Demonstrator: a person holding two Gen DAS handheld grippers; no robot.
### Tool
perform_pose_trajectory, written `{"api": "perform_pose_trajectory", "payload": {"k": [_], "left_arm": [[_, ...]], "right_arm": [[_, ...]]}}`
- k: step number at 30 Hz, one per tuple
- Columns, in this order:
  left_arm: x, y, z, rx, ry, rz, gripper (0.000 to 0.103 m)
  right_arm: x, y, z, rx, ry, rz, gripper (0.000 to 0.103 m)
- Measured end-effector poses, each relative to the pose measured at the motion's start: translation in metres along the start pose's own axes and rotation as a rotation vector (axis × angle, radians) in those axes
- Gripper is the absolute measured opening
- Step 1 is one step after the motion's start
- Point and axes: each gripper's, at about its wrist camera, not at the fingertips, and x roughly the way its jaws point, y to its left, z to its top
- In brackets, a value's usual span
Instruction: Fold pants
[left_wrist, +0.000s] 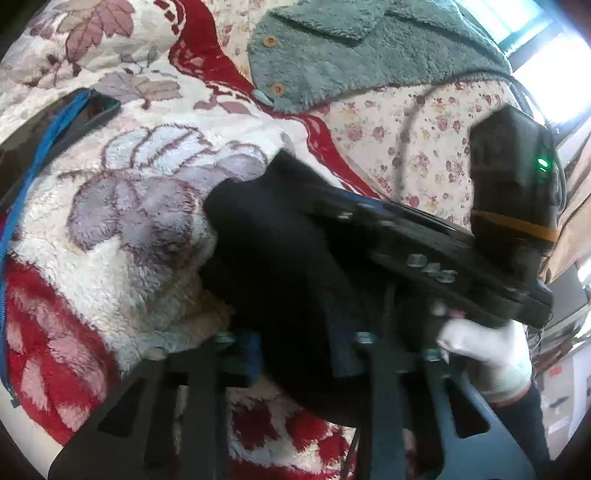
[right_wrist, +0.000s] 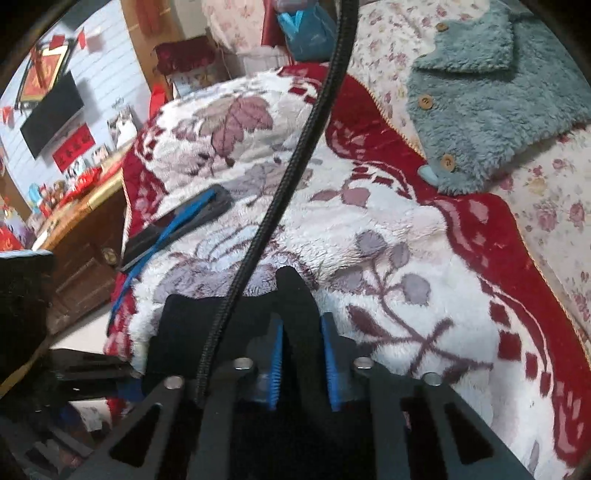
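The black pants (left_wrist: 266, 236) hang bunched above a fluffy white, red and mauve blanket (left_wrist: 122, 240). In the left wrist view my left gripper (left_wrist: 295, 354) is shut on a fold of the pants, which covers its pads. My right gripper body (left_wrist: 443, 251) crosses that view from the right, held by a white-gloved hand (left_wrist: 487, 358). In the right wrist view my right gripper (right_wrist: 301, 354) is shut on a strip of the black pants (right_wrist: 291, 317) between its blue pads (right_wrist: 330, 365), close over the blanket (right_wrist: 369, 229).
A teal fleece jacket (left_wrist: 369, 48) with wooden buttons lies on a floral quilt (left_wrist: 424, 122) at the back; it also shows in the right wrist view (right_wrist: 491, 99). A dark phone with a blue lanyard (right_wrist: 177, 225) lies on the blanket. A black cable (right_wrist: 295, 158) hangs across. A wooden cabinet (right_wrist: 81, 258) stands left.
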Motion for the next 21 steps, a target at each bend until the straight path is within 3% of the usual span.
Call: {"api": "perform_pose_trajectory", "payload": {"k": [6,10,16,21], "left_arm": [[-0.043,-0.045,-0.006,0.132,-0.112,-0.049,0.018],[-0.072,-0.097,-0.016,0.263,-0.154,-0.14,0.018],[-0.07,-0.173,-0.043,0.418,-0.11,-0.261,0.018],[-0.043,-0.23,-0.078,0.514,-0.028,-0.302,0.018]], "right_arm": [[-0.072,0.003,-0.004,0.083,-0.179,0.066,0.013],[-0.136,0.0,-0.018,0.127,-0.296,0.074,0.013],[-0.225,-0.017,-0.074,0.209,-0.415,0.007,0.013],[-0.272,-0.039,-0.137,0.312,-0.453,-0.069,0.013]]}}
